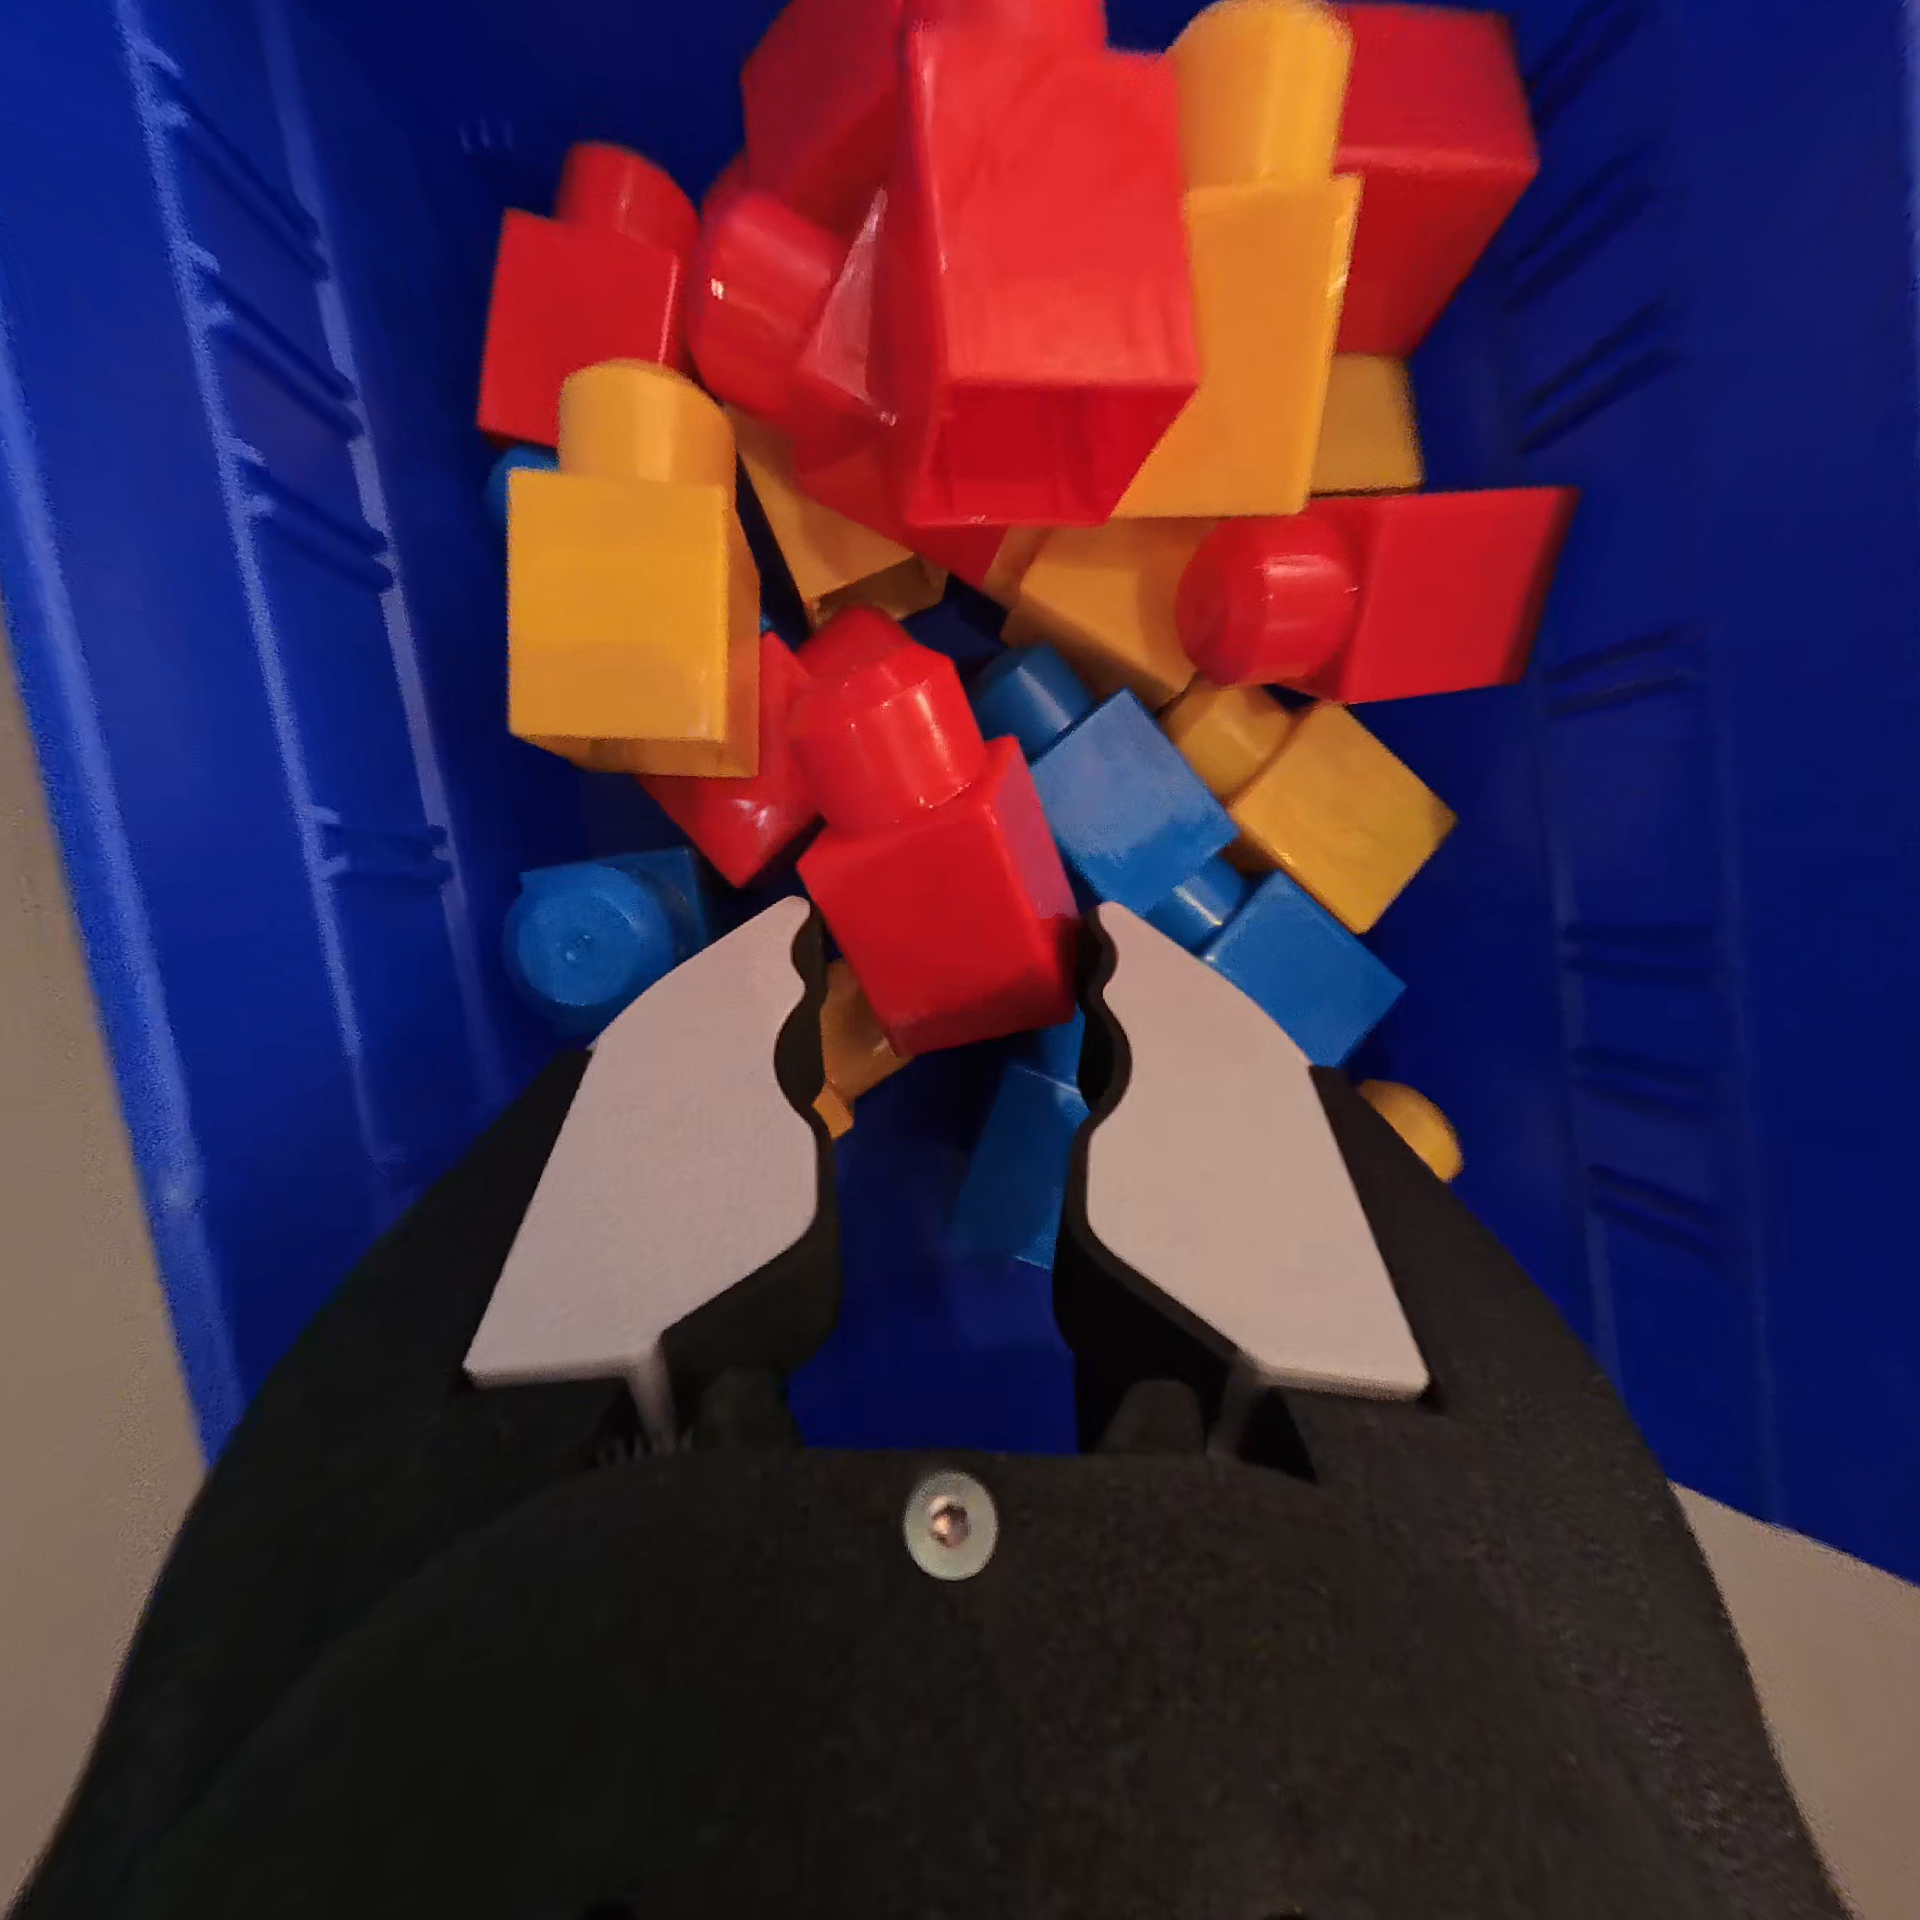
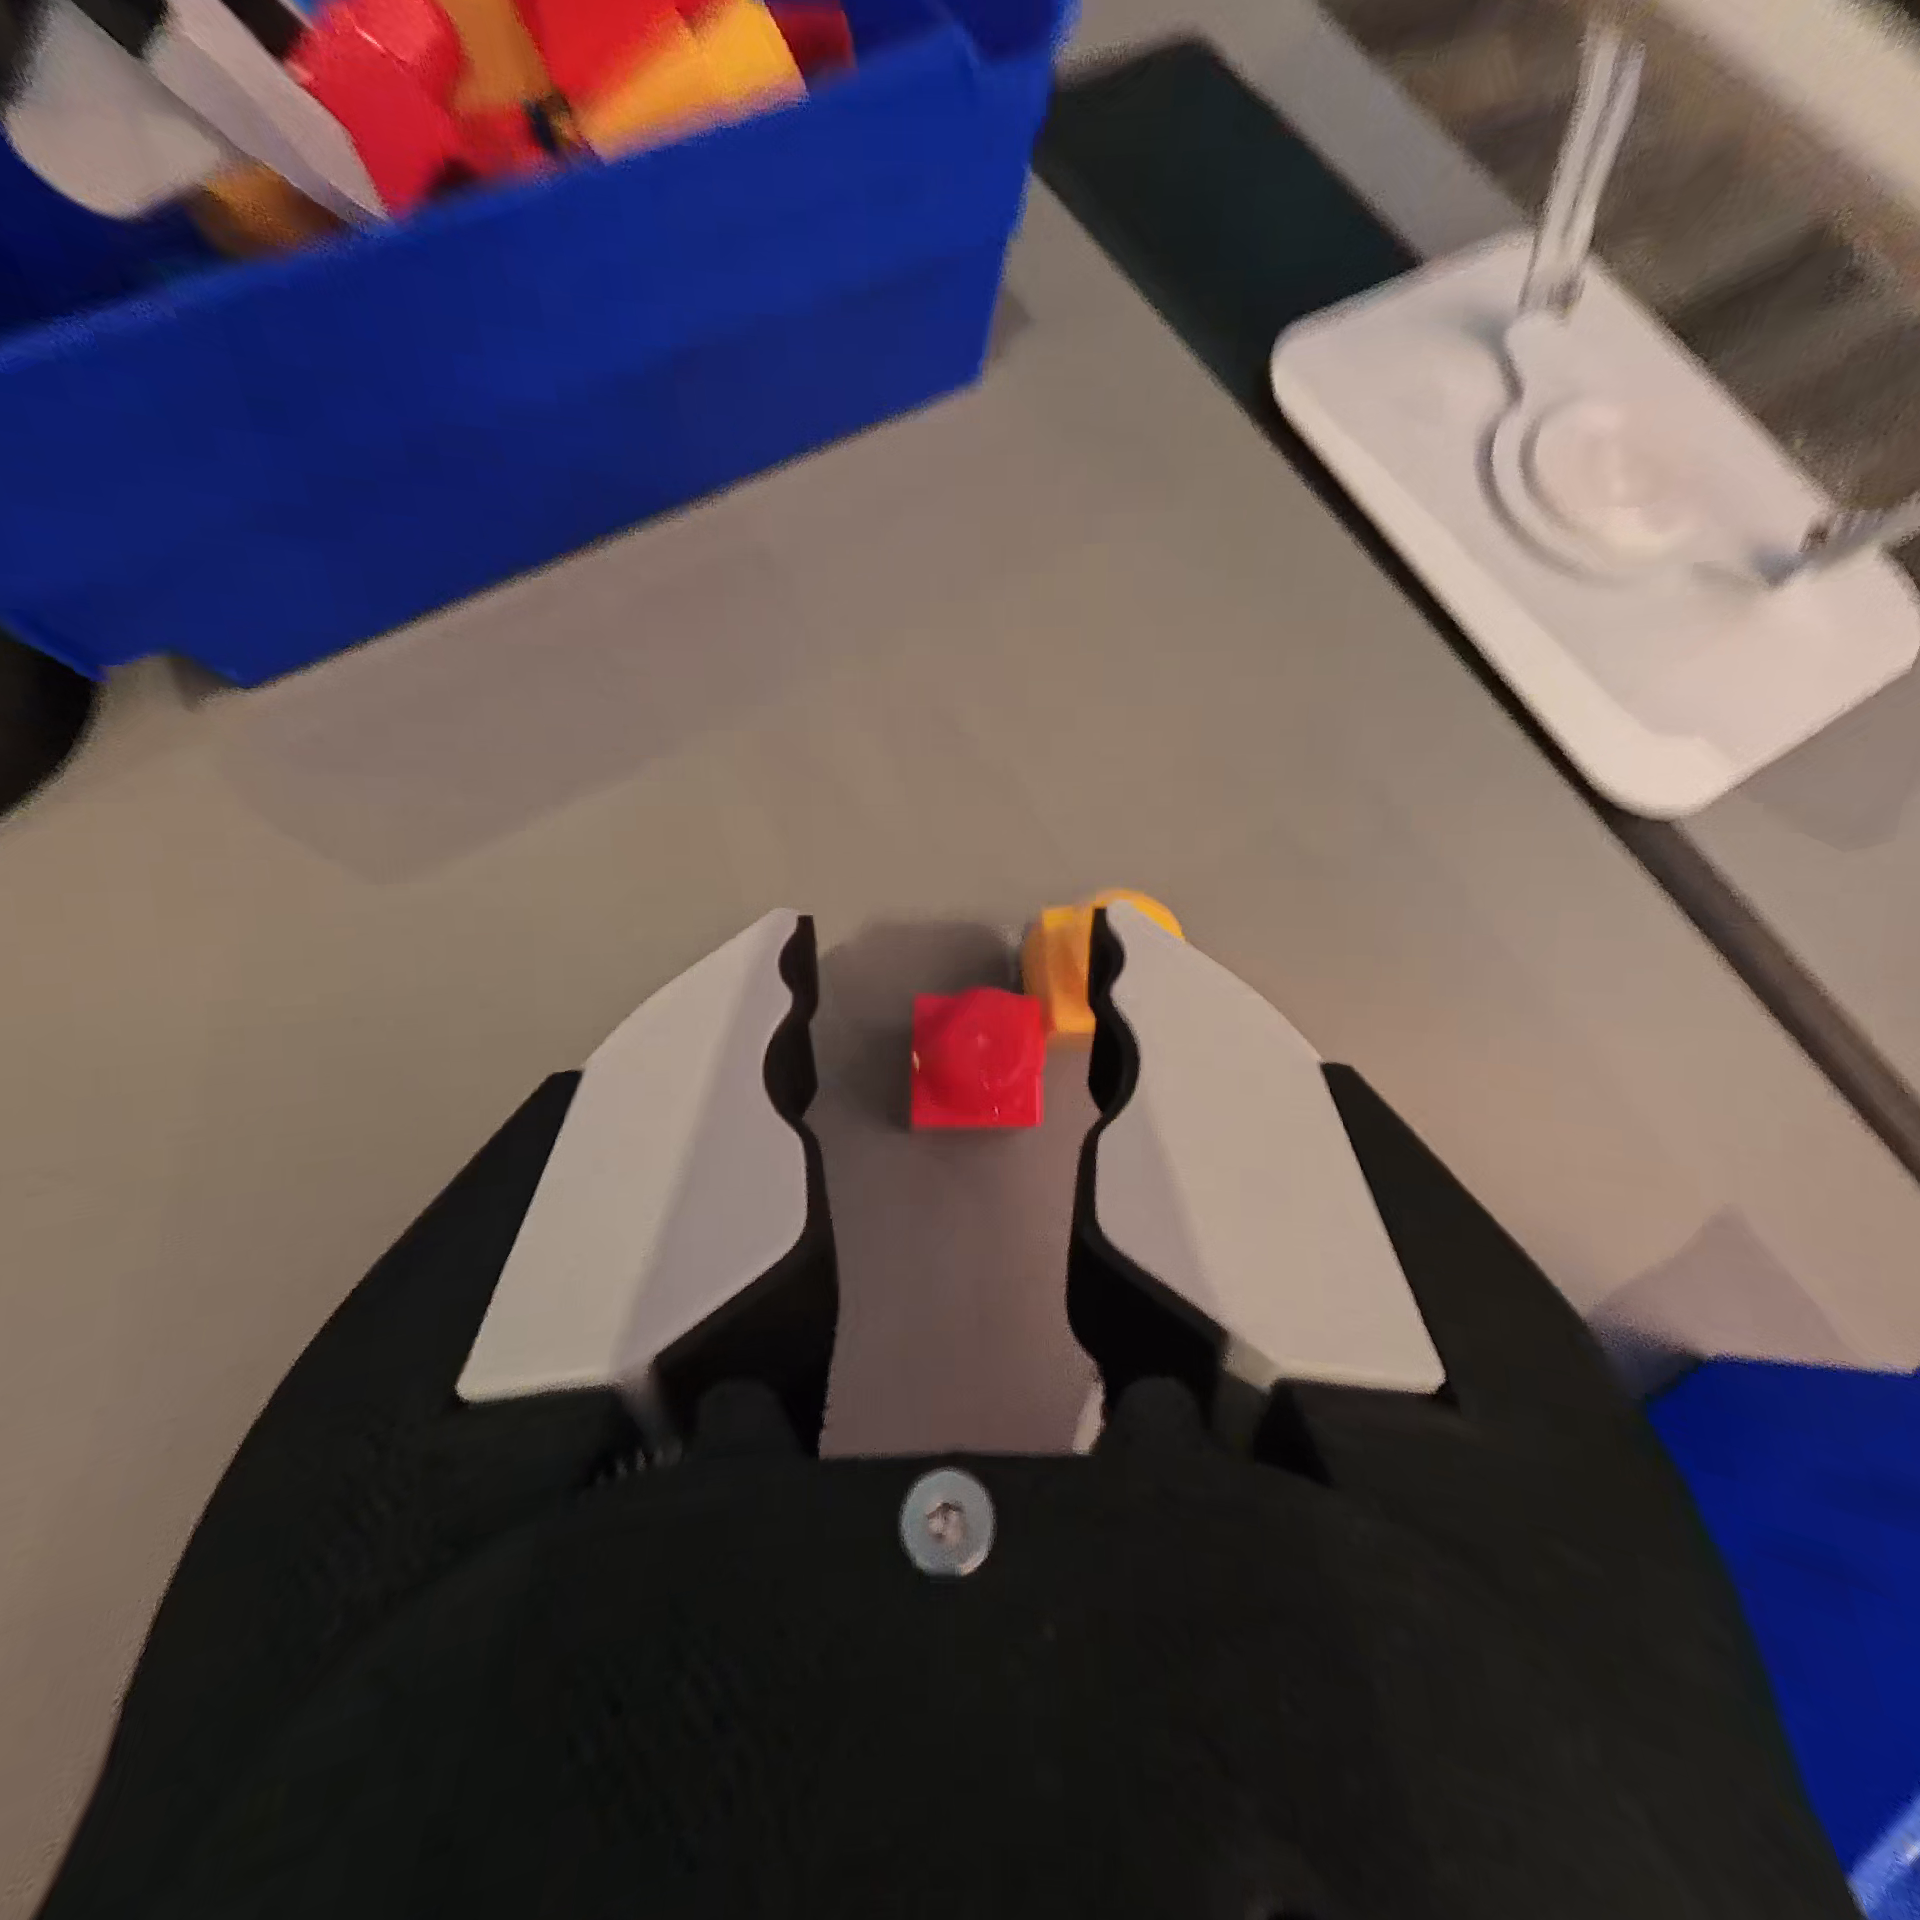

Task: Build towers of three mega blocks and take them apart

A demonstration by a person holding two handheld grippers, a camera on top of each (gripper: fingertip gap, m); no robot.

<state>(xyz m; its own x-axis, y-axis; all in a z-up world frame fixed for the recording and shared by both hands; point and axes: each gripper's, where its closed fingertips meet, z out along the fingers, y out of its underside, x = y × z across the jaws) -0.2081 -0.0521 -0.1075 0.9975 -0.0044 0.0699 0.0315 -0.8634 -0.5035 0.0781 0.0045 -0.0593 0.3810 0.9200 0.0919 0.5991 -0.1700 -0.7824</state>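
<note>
Left claw [image 1: 951, 961] pinches a red block [image 1: 935, 883] inside the blue bin [image 1: 260, 623], apparently fetching another tower piece, while the right claw [image 2: 951, 977] hangs open over a red block [image 2: 977, 1058] beside a yellow block [image 2: 1060, 977] on the table [image 2: 623, 831].

yellow block [image 2: 1058, 977] half hidden (by tool)

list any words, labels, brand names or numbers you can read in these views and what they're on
None: no readable text shows in either view.
The blue bin, its red, yellow and blue blocks, including the red block between the left gripper's fingertips, show no legible marks.
The red block and yellow block on the grey table, the right gripper and the white stand base are unmarked, though that view is blurred.
</note>
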